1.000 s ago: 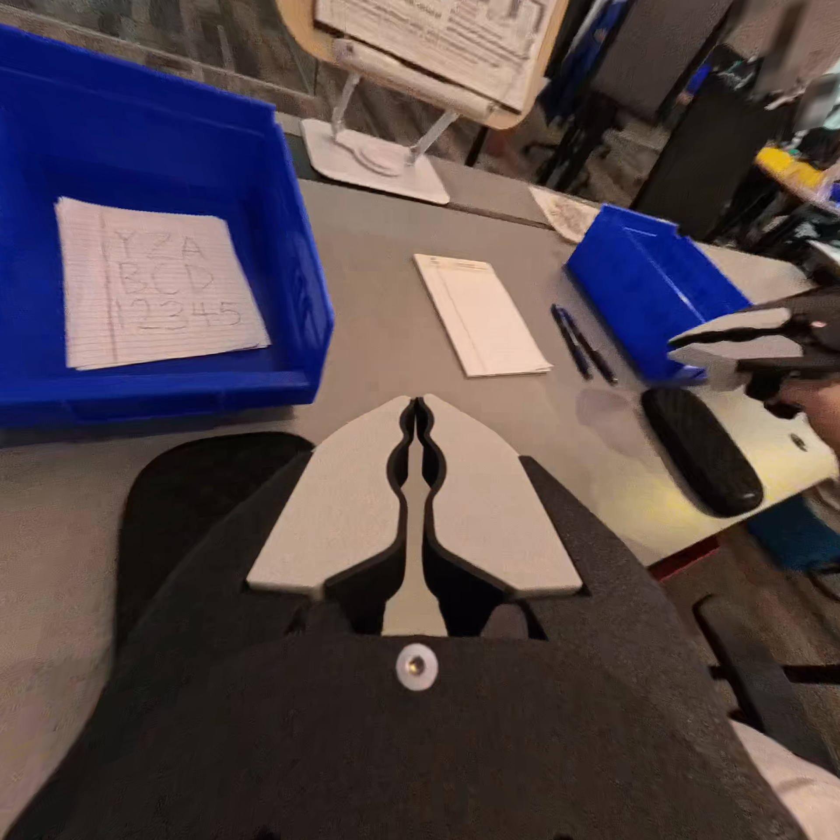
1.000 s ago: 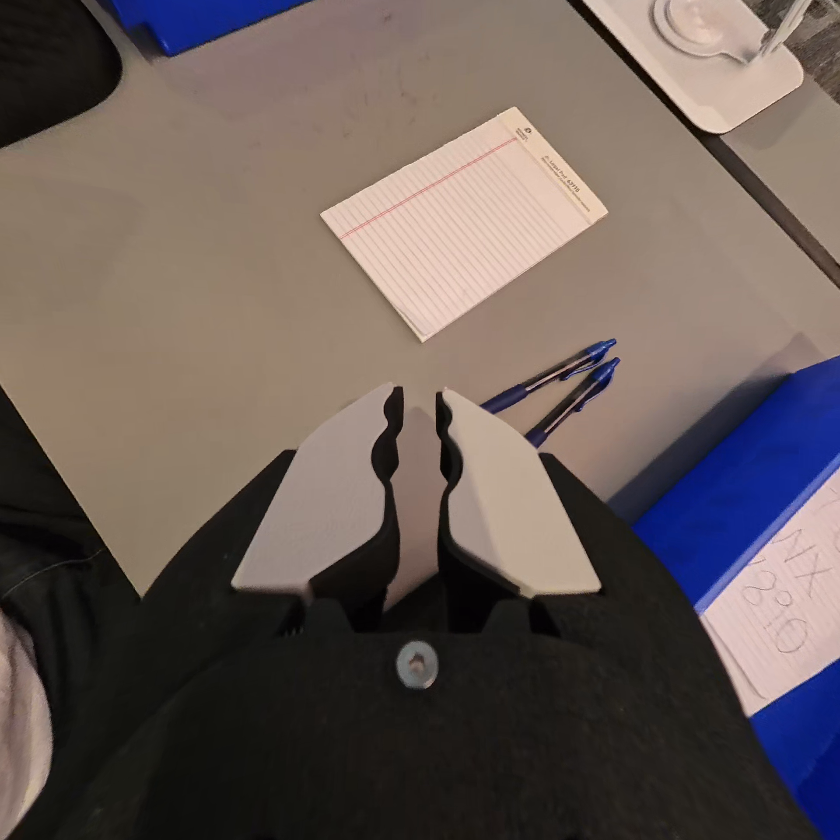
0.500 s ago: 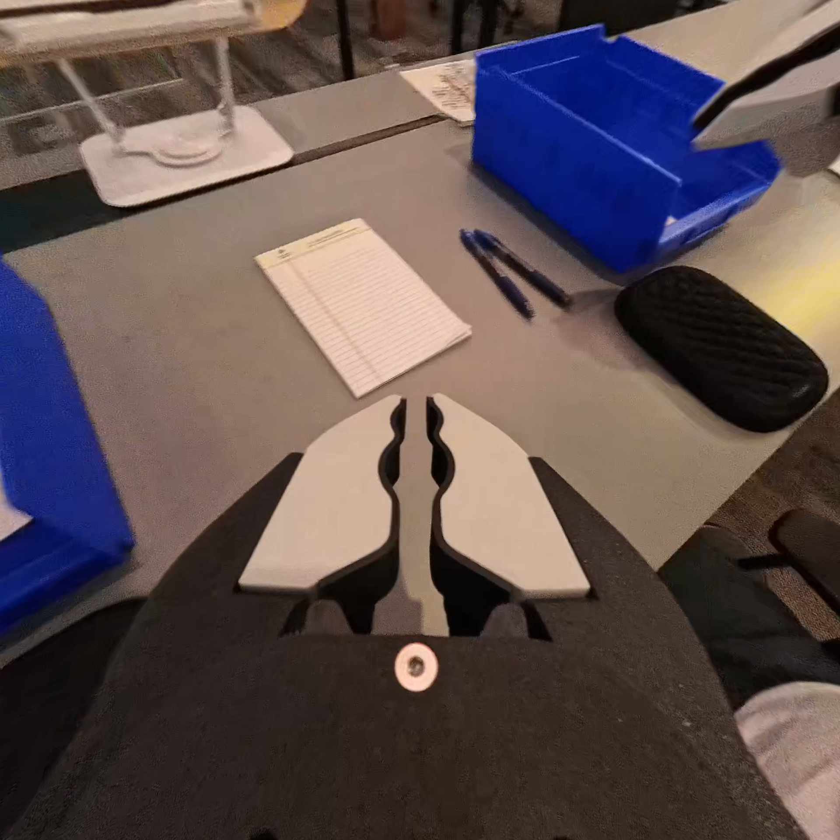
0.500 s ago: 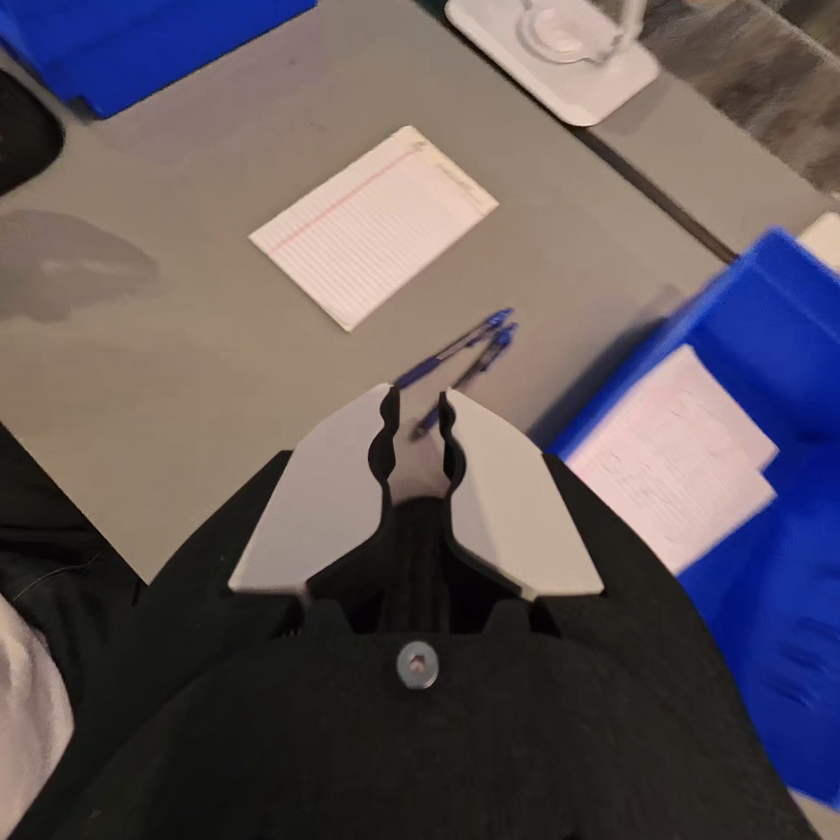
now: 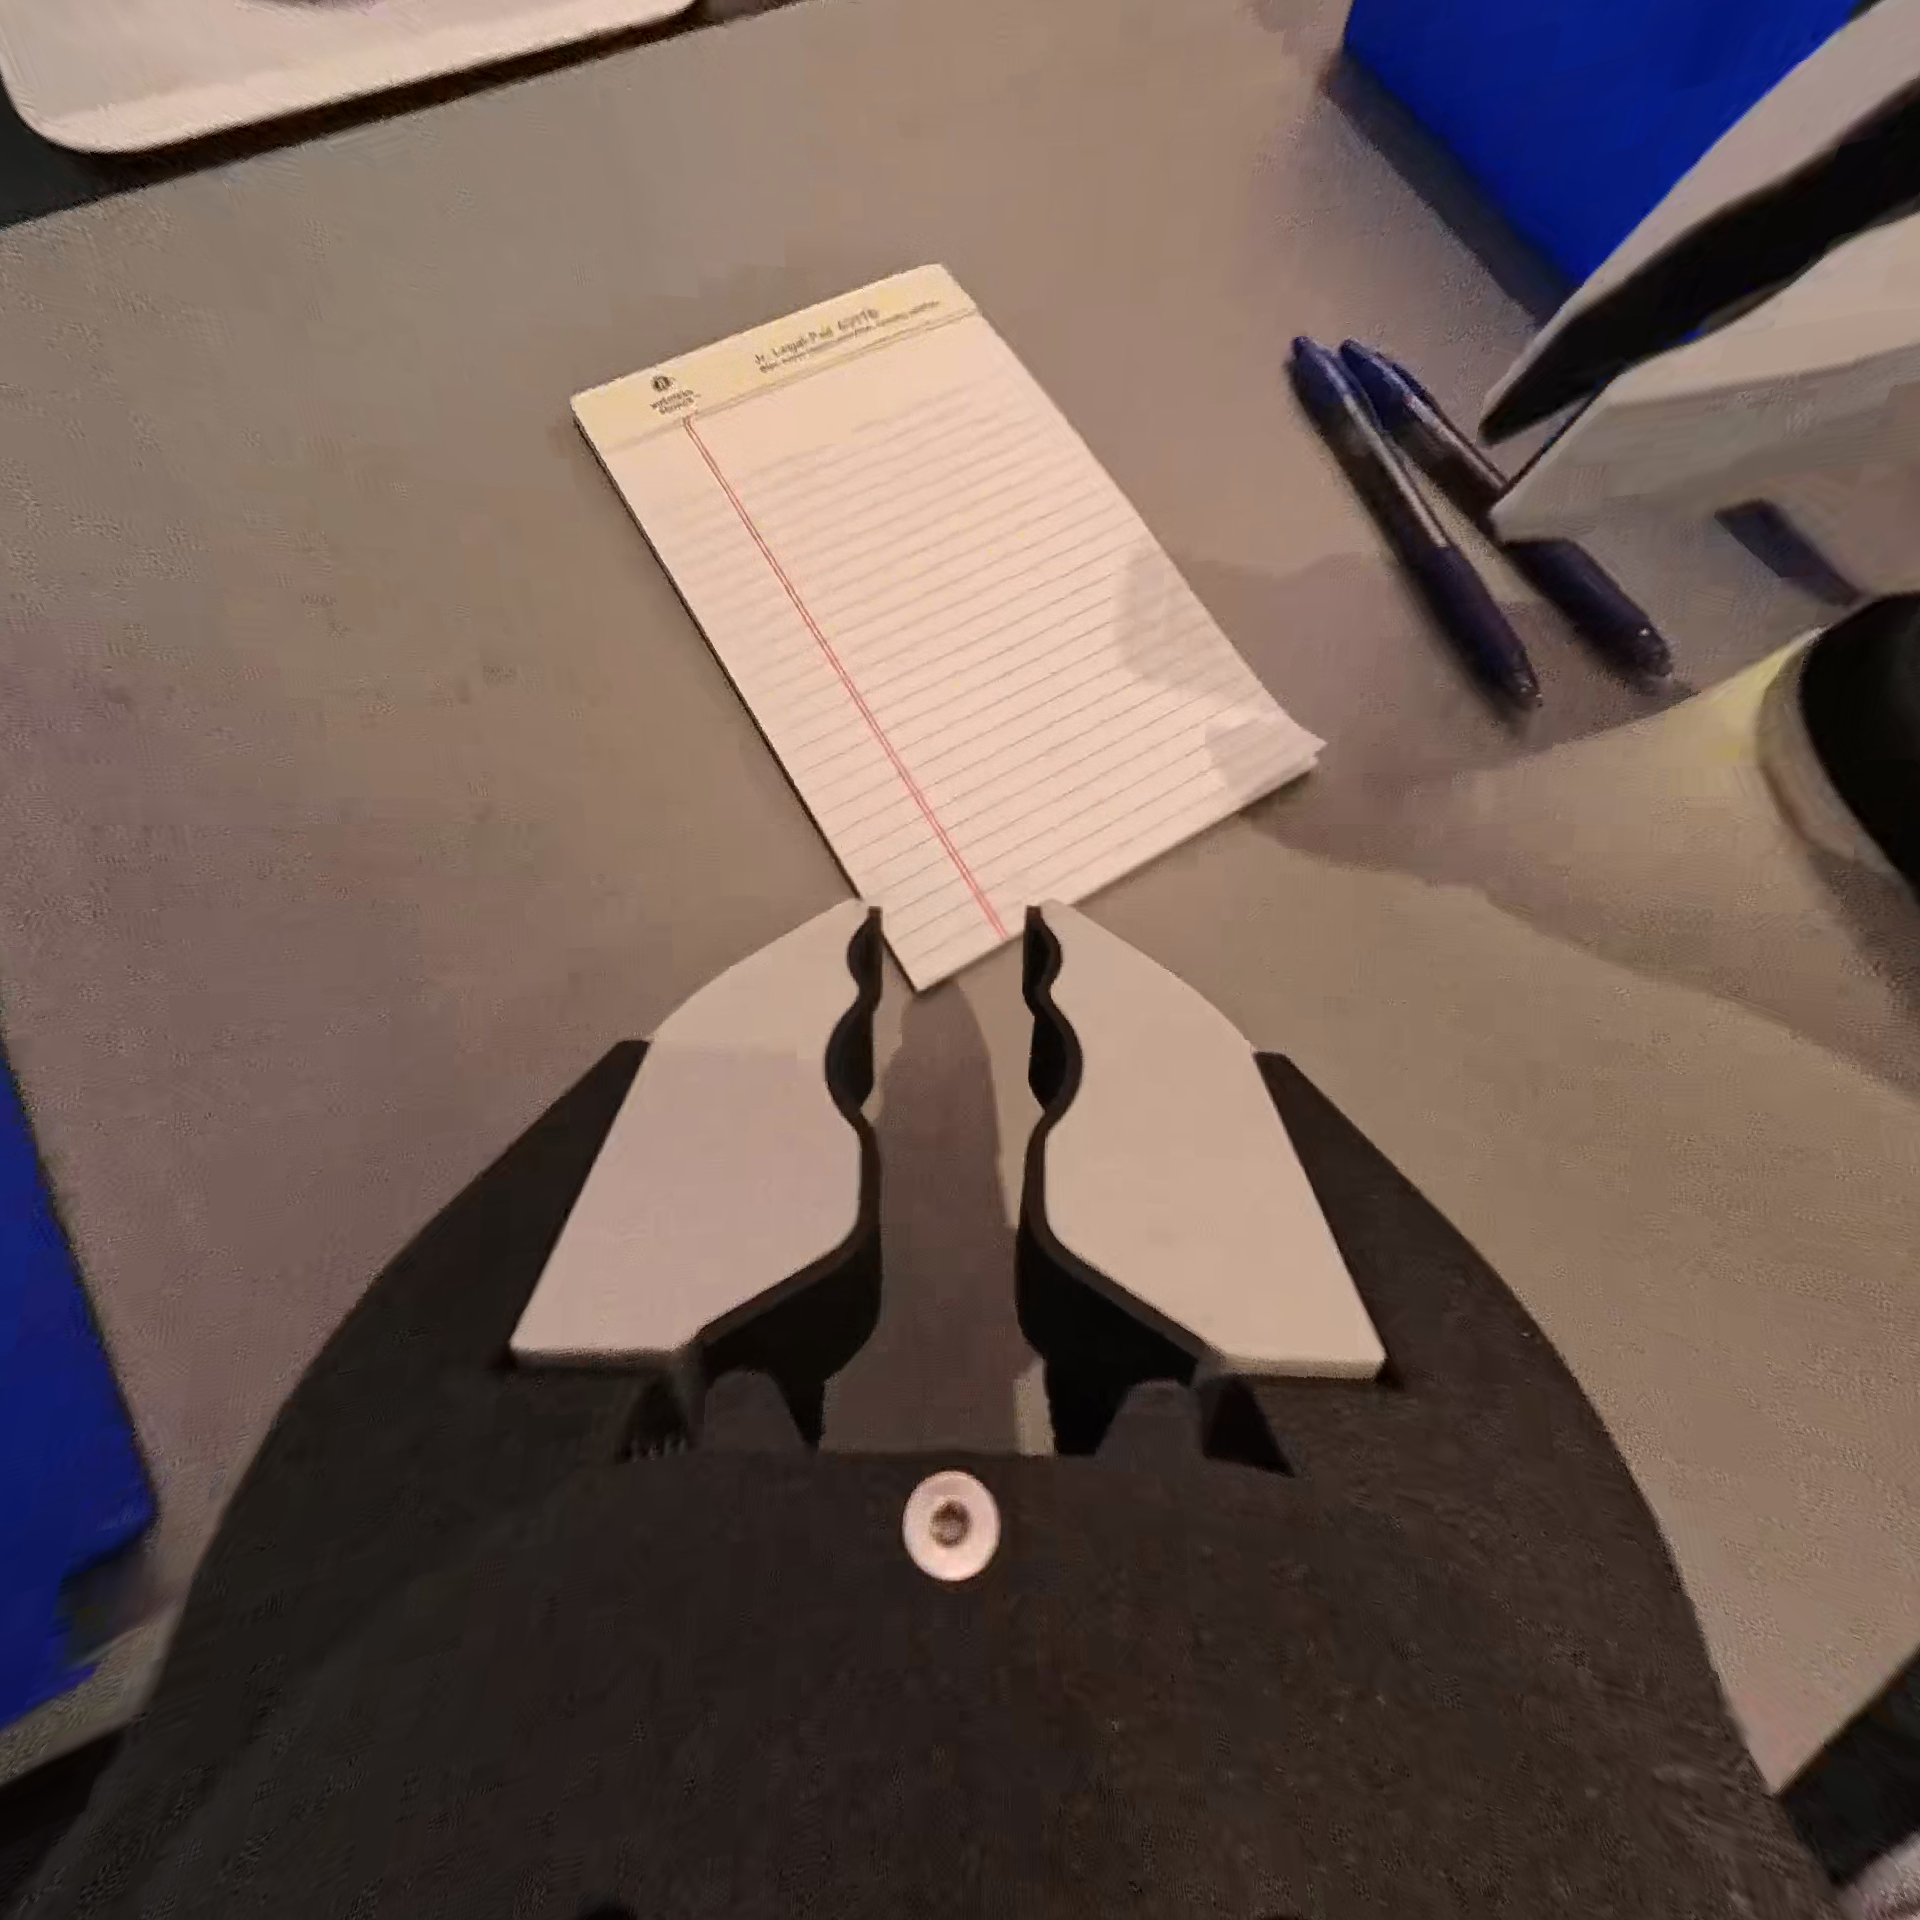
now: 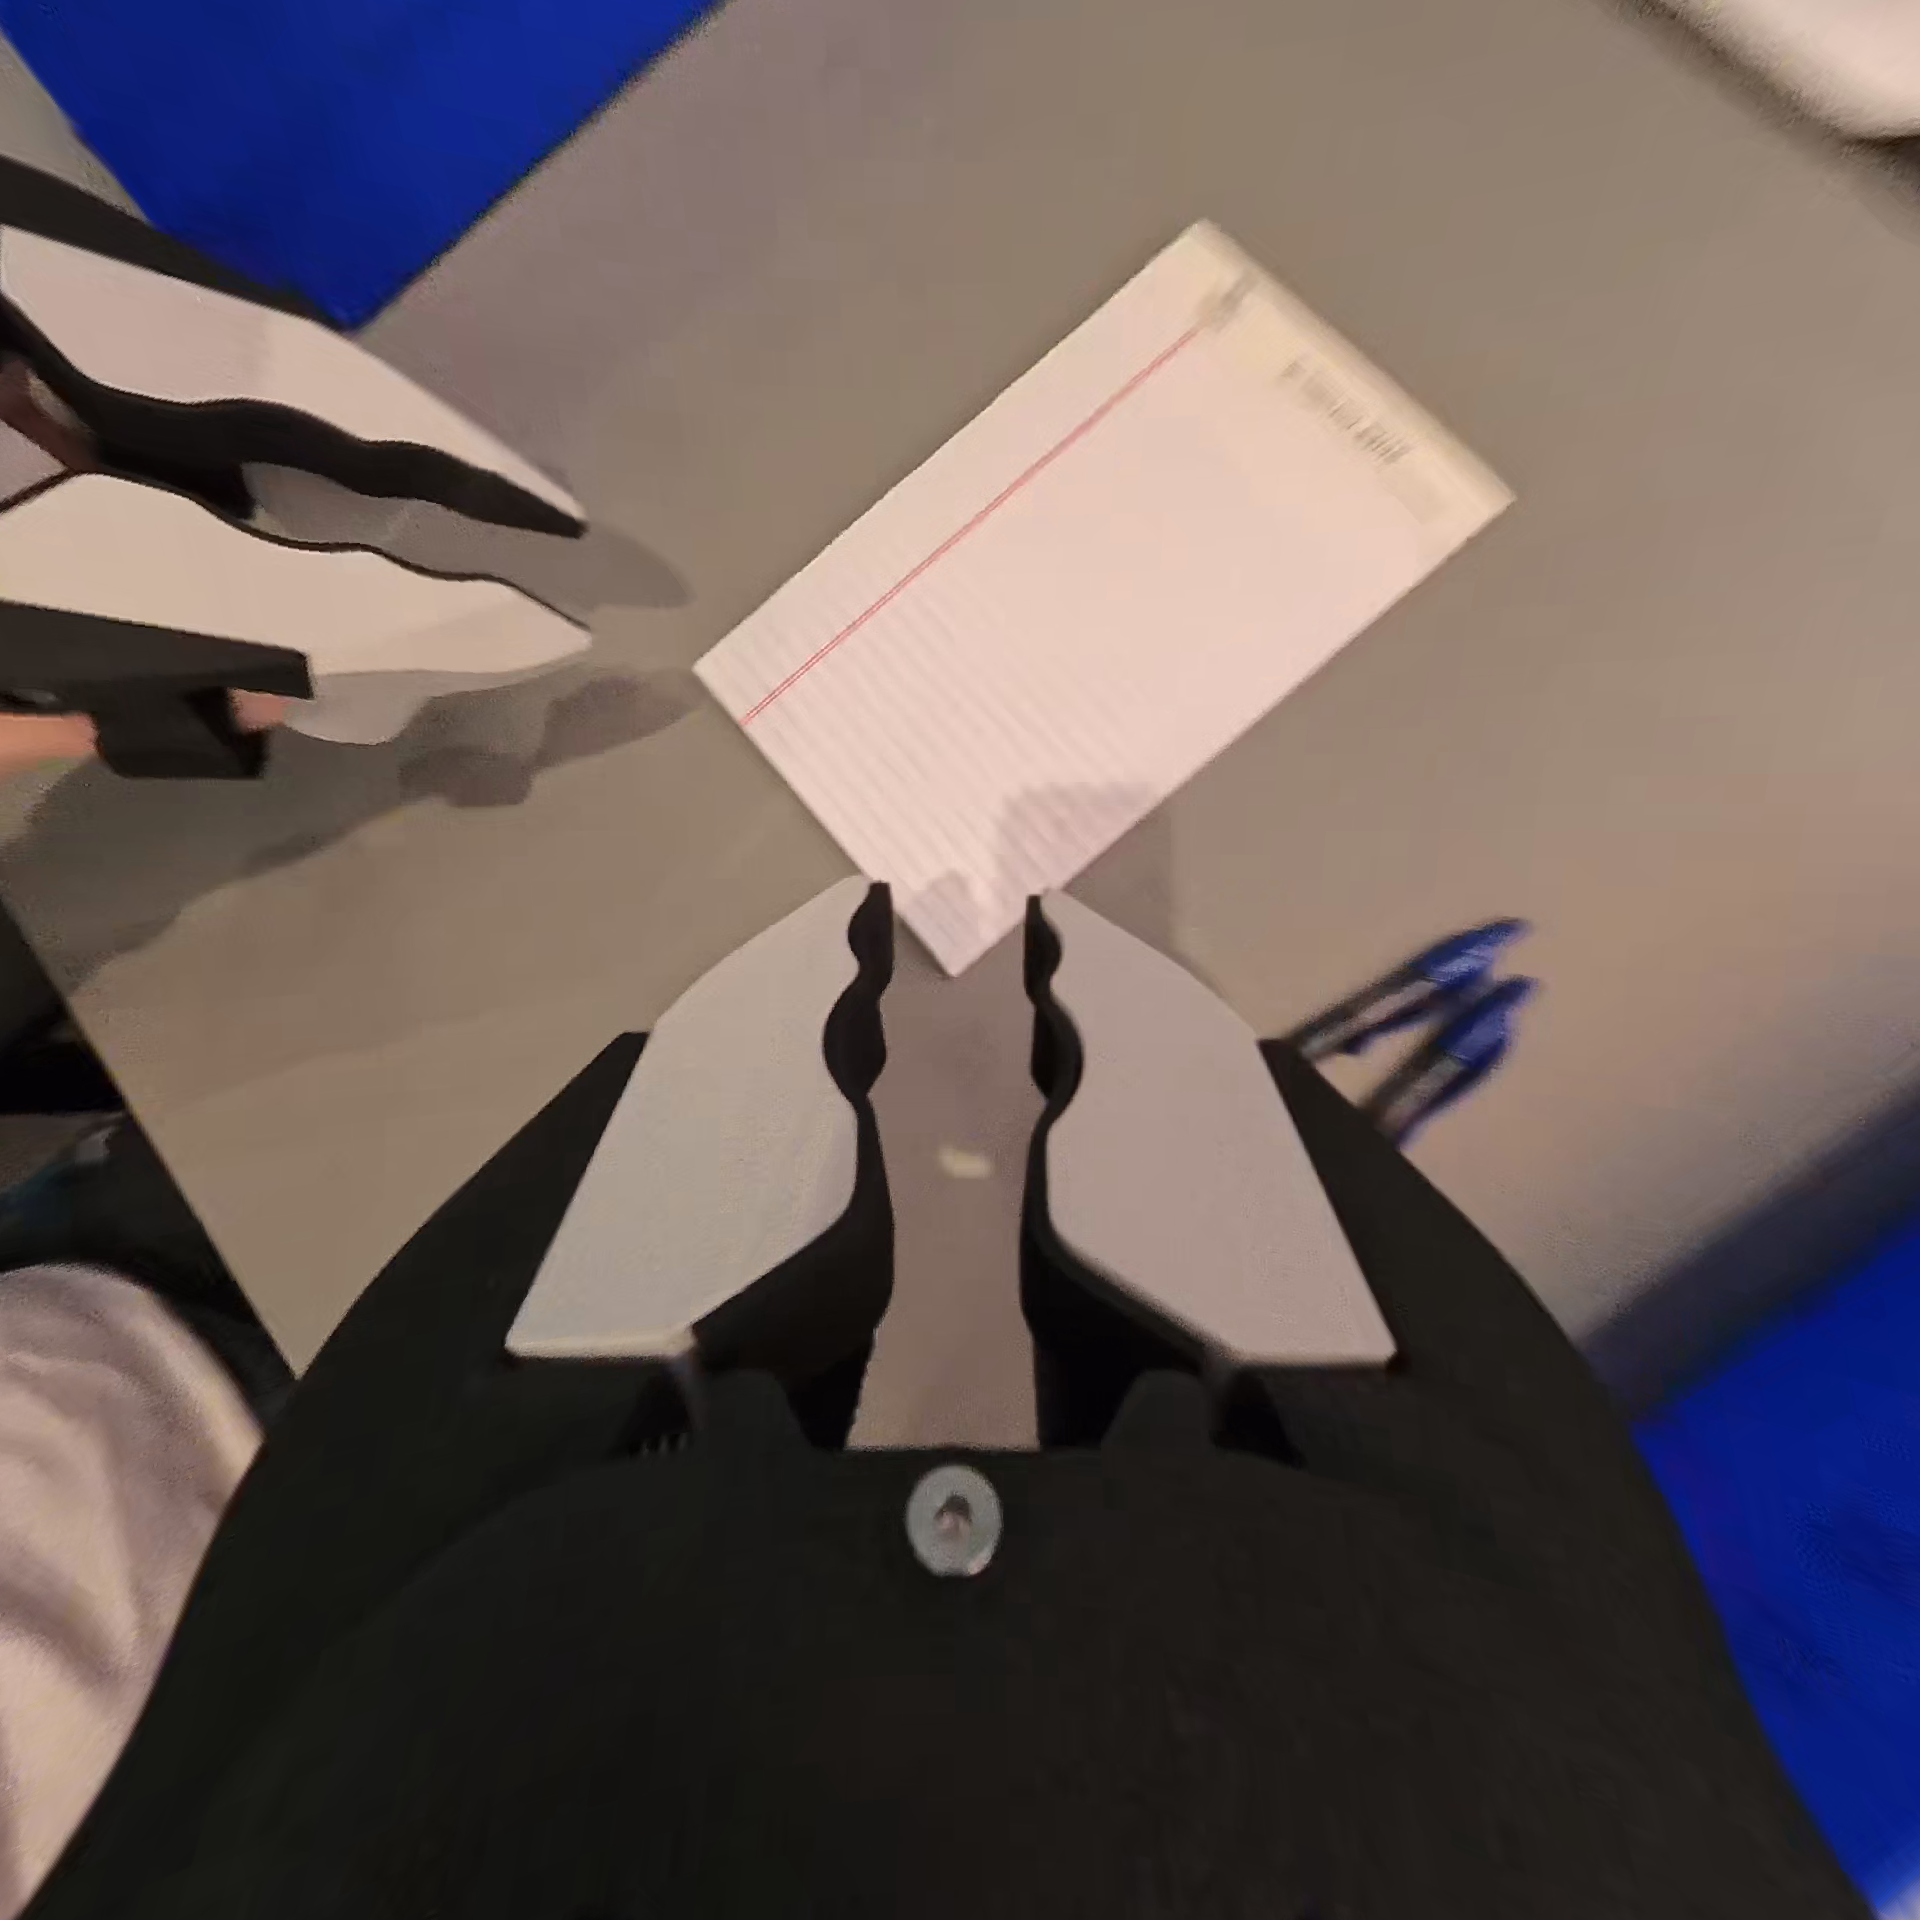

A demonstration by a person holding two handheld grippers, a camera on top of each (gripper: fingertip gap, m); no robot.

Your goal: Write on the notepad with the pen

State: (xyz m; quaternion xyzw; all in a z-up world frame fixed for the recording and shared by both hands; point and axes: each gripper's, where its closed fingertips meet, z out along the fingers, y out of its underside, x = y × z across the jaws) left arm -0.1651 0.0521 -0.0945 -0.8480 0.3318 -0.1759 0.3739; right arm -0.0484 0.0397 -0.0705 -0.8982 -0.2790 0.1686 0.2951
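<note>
A white lined notepad (image 5: 935, 623) with a red margin line lies flat on the grey table; it also shows in the right wrist view (image 6: 1101, 603). Two blue pens (image 5: 1455, 520) lie side by side to its right, blurred in the right wrist view (image 6: 1423, 1018). My left gripper (image 5: 953, 920) is open and empty, with its tips just above the pad's near corner. My right gripper (image 6: 956, 899) is open and empty over the pad's other near corner. Each gripper shows in the other view: the right one (image 5: 1501, 473) above the pens, the left one (image 6: 582, 577) left of the pad.
A blue bin (image 5: 1558, 125) stands behind the pens, and another blue bin (image 5: 52, 1351) is at the left edge. A white stand base (image 5: 312, 62) sits at the back left. A black wrist rest (image 5: 1870, 748) lies at the right. The table's front edge is close.
Both grippers have moved in close to the notepad, and their jaws have opened wider. The right gripper has swung from the pens and the blue bin towards the pad.
</note>
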